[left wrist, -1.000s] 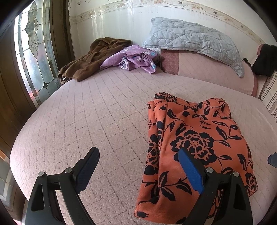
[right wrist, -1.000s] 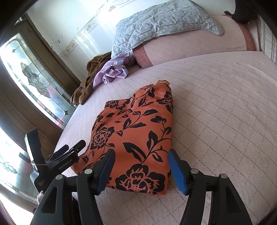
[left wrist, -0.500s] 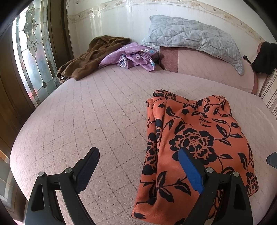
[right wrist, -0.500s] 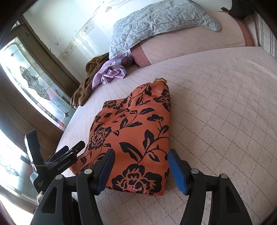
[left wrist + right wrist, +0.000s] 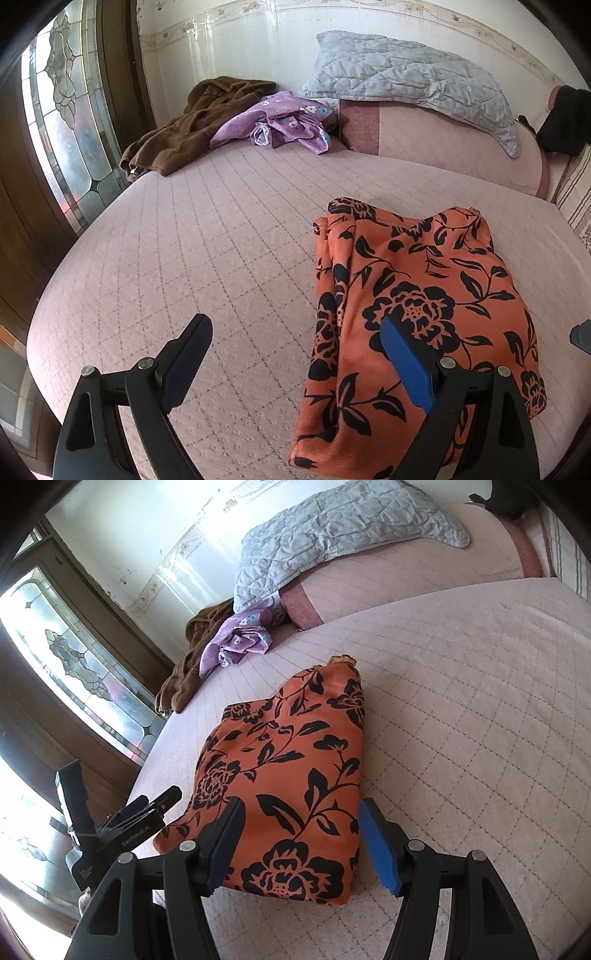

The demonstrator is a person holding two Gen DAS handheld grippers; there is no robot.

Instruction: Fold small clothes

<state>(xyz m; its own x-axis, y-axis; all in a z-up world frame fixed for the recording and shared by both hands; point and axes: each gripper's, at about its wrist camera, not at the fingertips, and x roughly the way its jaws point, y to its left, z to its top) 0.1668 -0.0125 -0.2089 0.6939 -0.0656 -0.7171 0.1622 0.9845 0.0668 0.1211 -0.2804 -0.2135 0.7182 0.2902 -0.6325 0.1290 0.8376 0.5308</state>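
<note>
Two grippers are observed above a pink quilted bed (image 5: 207,236). An orange floral garment (image 5: 413,302), folded, is laid flat near the bed's front edge. The left gripper (image 5: 295,365) is held with jaws spread wide, nothing between them. The right gripper (image 5: 301,843) is held with jaws apart over the garment's near corner, gripping nothing. A brown garment (image 5: 192,129), purple cloth (image 5: 284,122) and grey pillow (image 5: 406,77) are noted at the far side.
</note>
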